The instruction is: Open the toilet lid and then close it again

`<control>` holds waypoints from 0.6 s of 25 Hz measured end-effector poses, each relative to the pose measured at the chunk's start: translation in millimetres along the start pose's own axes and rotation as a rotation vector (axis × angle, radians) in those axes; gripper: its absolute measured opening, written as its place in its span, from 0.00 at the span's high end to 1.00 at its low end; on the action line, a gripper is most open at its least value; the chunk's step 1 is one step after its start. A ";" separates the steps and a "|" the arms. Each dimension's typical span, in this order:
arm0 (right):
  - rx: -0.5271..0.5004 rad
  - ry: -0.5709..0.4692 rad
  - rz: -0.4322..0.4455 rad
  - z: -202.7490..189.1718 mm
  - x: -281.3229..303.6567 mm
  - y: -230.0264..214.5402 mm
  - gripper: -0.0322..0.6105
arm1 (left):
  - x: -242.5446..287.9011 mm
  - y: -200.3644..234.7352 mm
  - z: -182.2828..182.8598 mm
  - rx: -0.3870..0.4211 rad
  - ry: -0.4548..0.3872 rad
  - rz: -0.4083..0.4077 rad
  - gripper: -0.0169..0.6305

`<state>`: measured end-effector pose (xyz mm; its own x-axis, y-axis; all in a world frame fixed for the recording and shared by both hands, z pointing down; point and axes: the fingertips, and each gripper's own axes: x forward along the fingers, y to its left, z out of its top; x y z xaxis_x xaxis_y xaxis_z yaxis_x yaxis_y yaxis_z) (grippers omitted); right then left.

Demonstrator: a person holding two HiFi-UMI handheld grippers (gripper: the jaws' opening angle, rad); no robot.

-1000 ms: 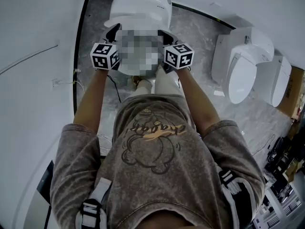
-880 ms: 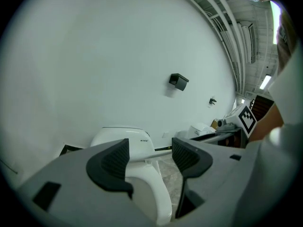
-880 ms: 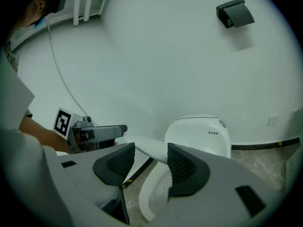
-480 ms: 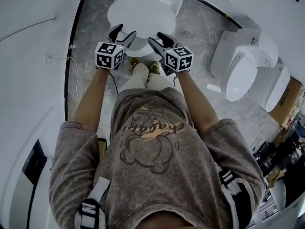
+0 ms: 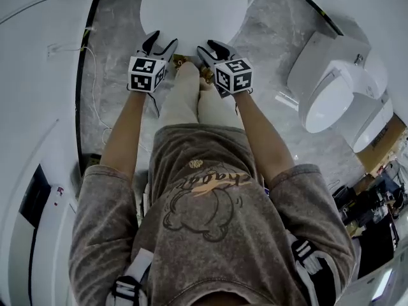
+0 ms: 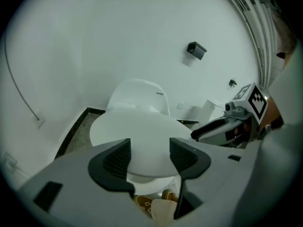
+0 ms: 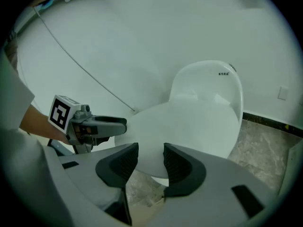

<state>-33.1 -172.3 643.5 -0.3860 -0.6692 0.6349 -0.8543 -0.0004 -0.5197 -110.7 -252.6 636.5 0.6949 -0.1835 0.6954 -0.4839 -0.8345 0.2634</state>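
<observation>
Up at the top edge of the head view, toilet lid (image 5: pixel 191 8) is getting cut off, with only its front part showing. Lid is lying flat, closed. Tank (image 6: pixel 138 96) behind it is showing only in the gripper views. Person's legs (image 5: pixel 191 101) are hiding the floor below the lid's front rim, shoes (image 6: pixel 144 201) barely peeking out. Left gripper (image 5: pixel 159 45) and right gripper (image 5: pixel 207 50) are hanging side by side just in front of that rim, the left one toward the lid's left front, the right one toward its right front. Both are standing with jaws spread, having just been closing a bit. Each gripper view is looking between the pads at the lid's front edge, nothing pinched. Whether the tips are touching the rim is hard to tell.
</observation>
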 end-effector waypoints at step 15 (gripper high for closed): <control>-0.006 0.133 0.006 -110.0 79.8 -42.9 0.69 | 78.9 31.2 -133.3 -0.058 0.113 0.052 0.58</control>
<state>-65.5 -144.0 779.3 -0.4336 -0.5648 0.7021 -0.8536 0.0078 -0.5209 -141.9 -223.9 788.7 0.6051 -0.1635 0.7792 -0.5502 -0.7932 0.2608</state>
